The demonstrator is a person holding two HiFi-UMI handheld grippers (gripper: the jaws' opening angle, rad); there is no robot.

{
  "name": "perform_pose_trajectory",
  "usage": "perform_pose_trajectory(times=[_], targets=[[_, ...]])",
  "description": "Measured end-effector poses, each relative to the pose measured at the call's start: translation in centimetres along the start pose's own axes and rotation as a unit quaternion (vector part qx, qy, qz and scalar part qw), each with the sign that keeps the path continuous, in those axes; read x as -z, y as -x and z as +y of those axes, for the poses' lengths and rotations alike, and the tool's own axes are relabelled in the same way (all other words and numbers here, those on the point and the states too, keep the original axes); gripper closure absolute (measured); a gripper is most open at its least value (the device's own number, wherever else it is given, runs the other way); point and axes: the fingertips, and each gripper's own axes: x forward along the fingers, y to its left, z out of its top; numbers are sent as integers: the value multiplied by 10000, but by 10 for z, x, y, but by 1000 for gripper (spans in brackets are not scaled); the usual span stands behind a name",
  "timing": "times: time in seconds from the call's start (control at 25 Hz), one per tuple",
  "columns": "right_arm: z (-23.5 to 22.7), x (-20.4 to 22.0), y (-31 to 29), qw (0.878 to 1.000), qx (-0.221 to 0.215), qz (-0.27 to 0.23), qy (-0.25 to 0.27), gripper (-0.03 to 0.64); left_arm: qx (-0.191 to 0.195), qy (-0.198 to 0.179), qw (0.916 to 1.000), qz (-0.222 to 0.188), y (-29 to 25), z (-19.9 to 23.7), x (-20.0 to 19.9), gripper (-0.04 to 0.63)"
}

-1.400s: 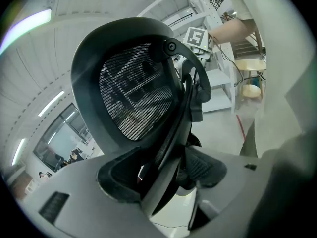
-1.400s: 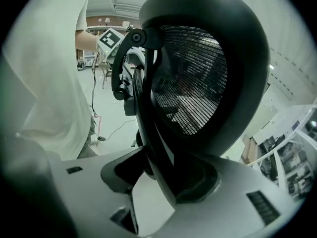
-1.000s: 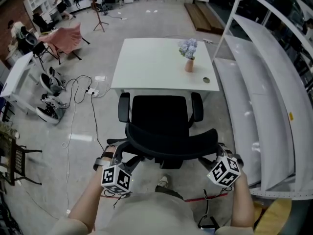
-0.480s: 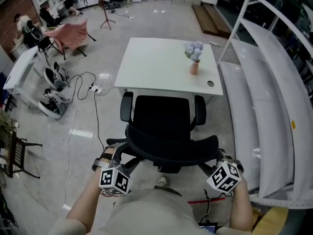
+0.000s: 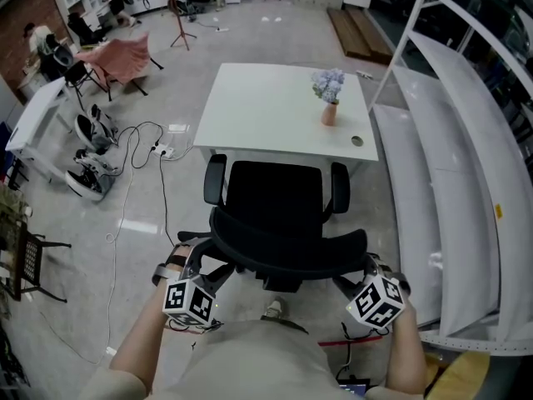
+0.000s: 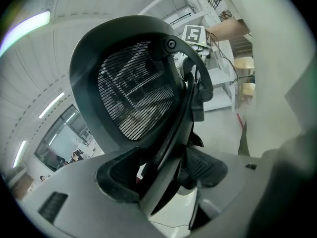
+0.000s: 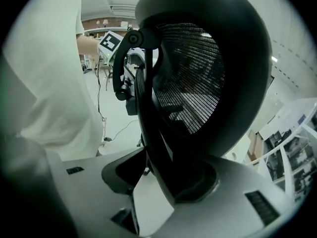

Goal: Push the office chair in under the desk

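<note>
While the person stands behind it, the office chair (image 5: 279, 215) sits square to the white desk (image 5: 250, 107), facing it. Armrest tips reach the near desk edge; the seat is out on the floor, not under.

Person's left tool (image 5: 206, 271) is clamped on the lower left corner of the backrest, black frame strut pinched between its pads. Same for the right tool (image 5: 354, 275) on the right corner, jaws set fairly wide round the thick frame bar.

Only print visible: black-and-white square markers on each tool's cube.

On the desk: pink vase (image 5: 330, 113) with pale flowers, and a small round object (image 5: 356, 141) just beside it near the right edge.
</note>
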Motion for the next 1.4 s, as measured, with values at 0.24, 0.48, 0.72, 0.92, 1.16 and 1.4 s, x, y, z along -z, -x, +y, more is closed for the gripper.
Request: perform_pose_trajectory(times=[0.24,0.48,0.72,0.92,1.16,1.4], targets=[[-11,2,1,10000,-27,-52,43,442,-10,27,10000,36,-7,4,-5,299],[-32,7,-3,9998,102,-107,137,439,-90,34,9999,52,-24,16,-11,297],[-68,14,-9,9991,191,-227,292,439,-129,7,9999,61,-52,36,-21,298],[-100,21,-15,9979,433,-266,406,430,-162,29,9998,78,-79,53,-30,296],[-120,17,-23,9971,509,-308,474,425,-163,8,9998,123,-93,71,-30,295],[-127,12,-24,9968,493,-309,551,430,-142,43,9998,151,-96,79,-30,293]])
